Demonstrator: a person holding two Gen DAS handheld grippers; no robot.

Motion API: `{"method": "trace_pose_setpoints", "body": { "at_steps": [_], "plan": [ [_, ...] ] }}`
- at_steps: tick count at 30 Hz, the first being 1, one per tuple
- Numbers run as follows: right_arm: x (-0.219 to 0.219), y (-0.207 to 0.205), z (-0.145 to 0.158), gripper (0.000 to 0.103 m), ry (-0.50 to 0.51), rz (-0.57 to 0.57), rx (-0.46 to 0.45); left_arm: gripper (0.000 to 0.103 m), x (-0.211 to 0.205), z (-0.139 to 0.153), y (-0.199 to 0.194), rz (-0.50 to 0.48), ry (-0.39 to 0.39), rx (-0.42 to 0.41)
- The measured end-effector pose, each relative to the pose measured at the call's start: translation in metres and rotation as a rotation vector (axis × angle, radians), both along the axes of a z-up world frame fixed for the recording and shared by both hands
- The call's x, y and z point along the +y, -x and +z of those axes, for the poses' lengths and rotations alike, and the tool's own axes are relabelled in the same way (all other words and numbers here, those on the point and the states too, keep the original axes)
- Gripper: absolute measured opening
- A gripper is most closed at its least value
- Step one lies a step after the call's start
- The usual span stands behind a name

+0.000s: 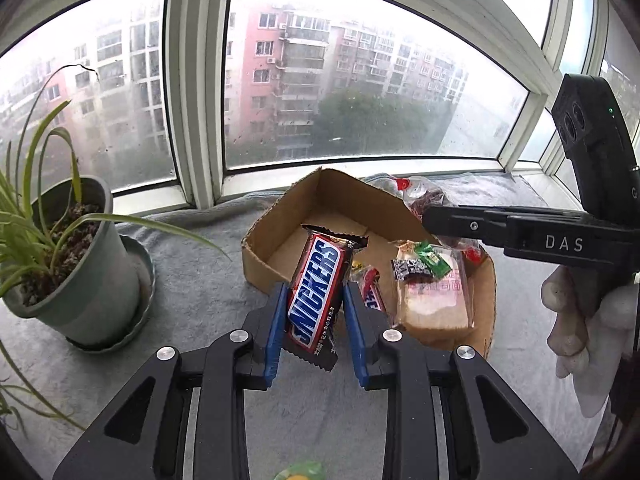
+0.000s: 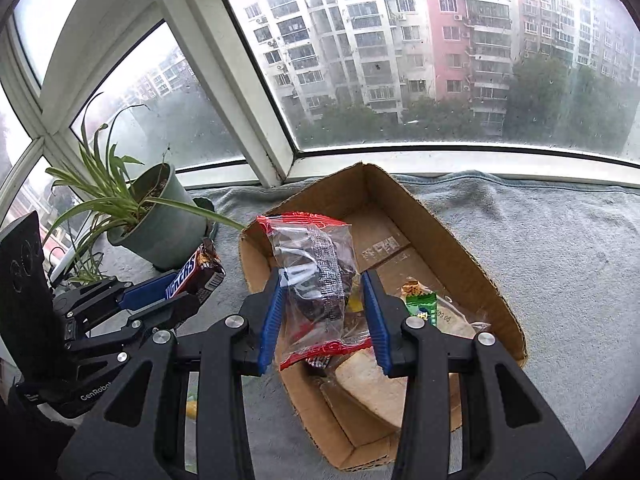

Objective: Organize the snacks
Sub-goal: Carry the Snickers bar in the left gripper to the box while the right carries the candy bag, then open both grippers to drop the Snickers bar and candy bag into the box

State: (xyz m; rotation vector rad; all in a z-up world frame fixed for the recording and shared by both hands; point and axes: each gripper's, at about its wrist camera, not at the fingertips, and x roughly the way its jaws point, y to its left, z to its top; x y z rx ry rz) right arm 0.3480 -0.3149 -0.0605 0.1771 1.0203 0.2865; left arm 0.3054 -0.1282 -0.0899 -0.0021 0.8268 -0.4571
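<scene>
2 Claws Loaded, Both Over the Box

Left wrist view: the left claw (image 1: 314, 320) is clenched on a Snickers bar (image 1: 316, 292), its blue pads (image 1: 276, 332) pressing the wrapper's long sides. The bar stands tilted, upper end leaning toward the cardboard box (image 1: 276, 216). The box sits on a grey cloth-covered surface (image 1: 192, 288) by the window. Inside it lie a wrapped slice of bread (image 1: 436, 304), a small green sweet (image 1: 434, 258) and a 2nd small Snickers (image 1: 370, 292). A potted plant (image 1: 80, 272) stands to the left, apart from the box. The right claw enters from the right, held in a gloved hand (image 1: 580, 320).

Right wrist view: the right claw (image 2: 326, 316) is grasping a clear packet with red ends (image 2: 316, 280), hanging over the near half of the box. The far half of the box floor is bare.

Procedure, as judged from these views:
1. Carry each item past the box wall before lowering; a bar end could catch the rim.
2. Aim for the bare far section, not the bread.
3. Lower until the item nears the floor, then release.
4. Keep the 2 claws apart; release 1 at a time.
5. Withdraw straight up so the soft packet does not drag out.
</scene>
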Motion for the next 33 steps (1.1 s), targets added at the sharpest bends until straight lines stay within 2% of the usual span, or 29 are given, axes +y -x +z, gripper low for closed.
{"method": "trace_pose_setpoints", "body": {
  "at_steps": [13, 22, 23, 24, 26, 33],
  "plan": [
    [-0.017, -0.027, -0.034, 0.040, 0.054, -0.025, 0.038, 0.027, -0.019, -0.012, -0.027, 0.015, -0.025, 0.012],
    [-0.015, -0.028, -0.039, 0.041, 0.066, -0.028, 0.045, 0.027, -0.024, -0.016, -0.033, 0.014, -0.031, 0.025],
    [-0.015, -0.028, -0.038, 0.045, 0.069, -0.030, 0.042, 0.028, -0.025, -0.016, -0.032, 0.013, -0.033, 0.021],
    [-0.015, -0.027, -0.036, 0.055, 0.071, -0.036, 0.035, 0.028, -0.025, -0.016, -0.033, 0.010, -0.034, 0.019],
    [-0.015, -0.025, -0.031, 0.063, 0.072, -0.044, 0.017, 0.028, -0.026, -0.014, -0.031, 0.007, -0.041, 0.017],
    [-0.016, -0.013, -0.009, 0.064, 0.068, -0.052, -0.013, 0.028, -0.022, -0.004, -0.024, 0.007, -0.039, 0.007]
  ]
}}
